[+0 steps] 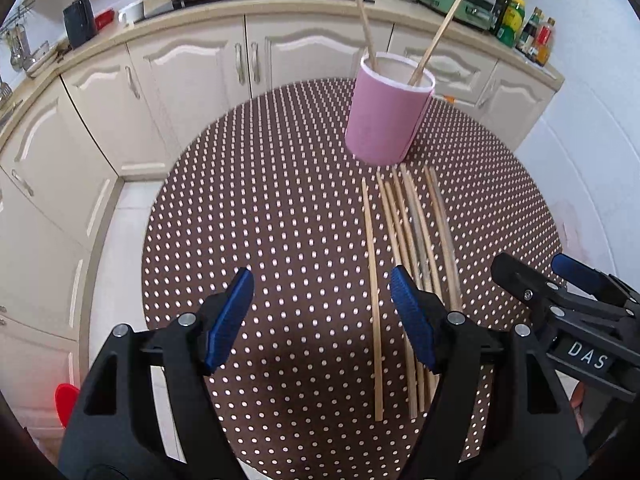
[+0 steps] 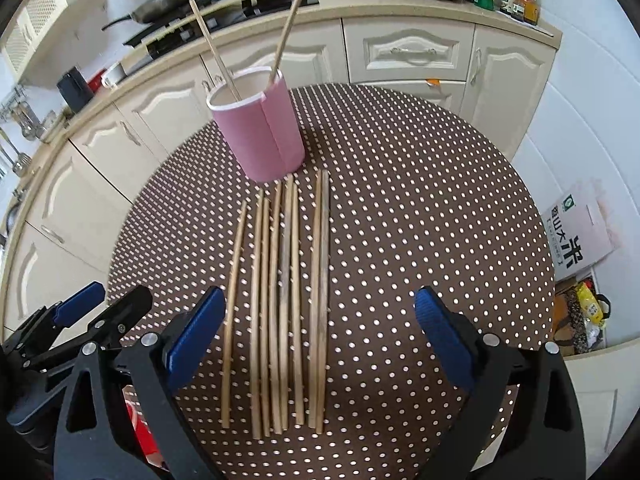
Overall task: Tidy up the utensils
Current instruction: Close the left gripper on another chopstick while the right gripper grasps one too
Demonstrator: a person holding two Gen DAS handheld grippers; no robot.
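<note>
Bamboo chopsticks [image 2: 280, 300] lie parallel before the pink holder [image 2: 260, 132] for single picks; left gripper [image 1: 322, 316] and right gripper [image 2: 320, 336] both open, empty.

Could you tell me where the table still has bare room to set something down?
The dotted tablecloth is bare left of the lone chopstick, and bare again right of the chopstick row toward the table edge. The middle is crowded, where the chopsticks run up to the pink cup.

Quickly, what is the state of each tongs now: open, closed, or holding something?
Left tongs: open, holding nothing.
Right tongs: open, holding nothing; chopsticks lie below it.
</note>
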